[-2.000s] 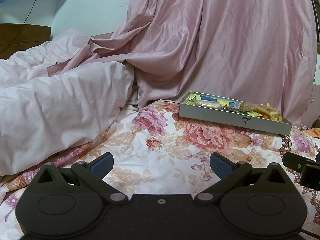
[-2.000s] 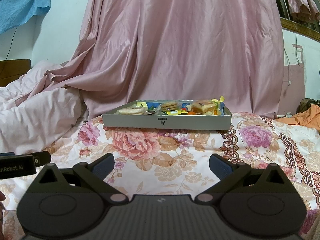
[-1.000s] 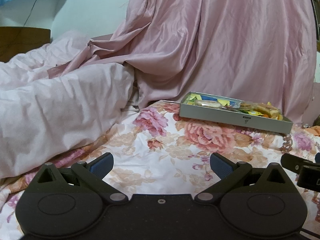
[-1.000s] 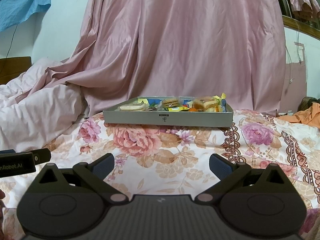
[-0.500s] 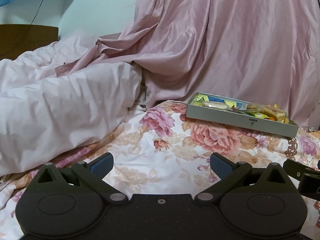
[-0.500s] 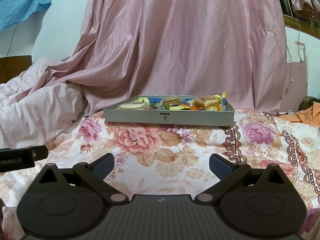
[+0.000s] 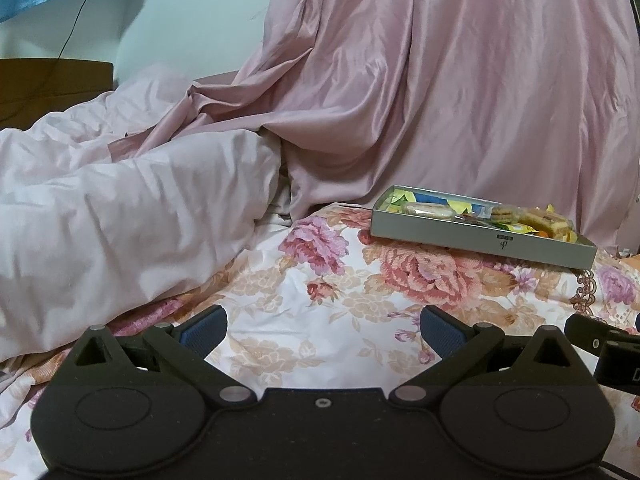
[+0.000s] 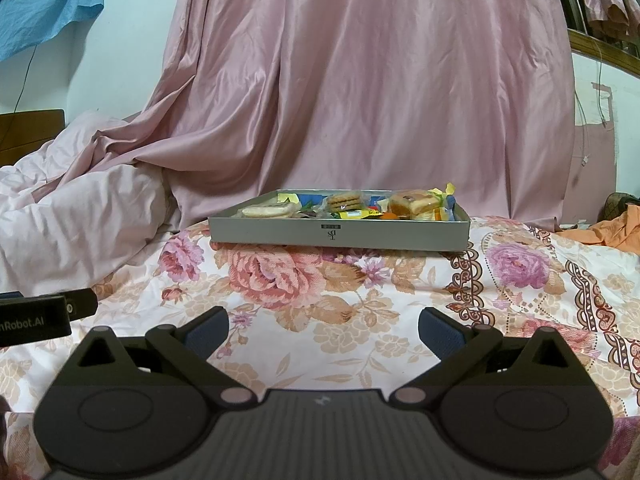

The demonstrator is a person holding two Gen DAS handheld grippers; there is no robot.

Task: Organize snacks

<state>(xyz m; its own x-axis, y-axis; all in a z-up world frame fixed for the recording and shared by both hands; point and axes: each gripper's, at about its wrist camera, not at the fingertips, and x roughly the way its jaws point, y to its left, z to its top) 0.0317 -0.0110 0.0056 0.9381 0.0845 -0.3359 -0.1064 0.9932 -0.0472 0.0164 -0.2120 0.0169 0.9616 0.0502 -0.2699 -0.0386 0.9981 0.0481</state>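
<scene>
A: What fills the room?

B: A pink satin curtain (image 8: 372,92) hangs across the back and pools onto the bed. The pale wall (image 8: 132,40) shows to its left, with a blue cloth (image 8: 44,4) pinned high in the corner and a thin black cord running down below it.

A: And the surface?

B: A bed covered by a floral bedsheet (image 8: 332,304), big pink and peach roses on white, with a patterned brown border toward the right. A rumpled pale pink duvet (image 7: 120,216) is heaped on the left side, and a dark wooden headboard (image 7: 52,84) shows behind it. Some orange fabric (image 8: 616,232) lies at the far right edge.

A: Where are the snacks?

B: In a shallow grey box (image 8: 340,232) sitting on the bedsheet just in front of the curtain, well ahead of both grippers. Inside I see a wrapped flat cake (image 8: 266,211) at the left, round biscuits (image 8: 344,201) in the middle, a wrapped bread piece (image 8: 412,204) at the right, and yellow and blue wrappers between them.

A: Any writing?

B: A small dark logo on the box's front wall, too small to read. The left gripper body, seen at the right wrist view's edge, reads "nRobot.AI".

A: The grippers?

B: The left gripper (image 7: 322,326) and the right gripper (image 8: 323,326) both have their fingers spread wide, holding nothing, low over the sheet.
</scene>
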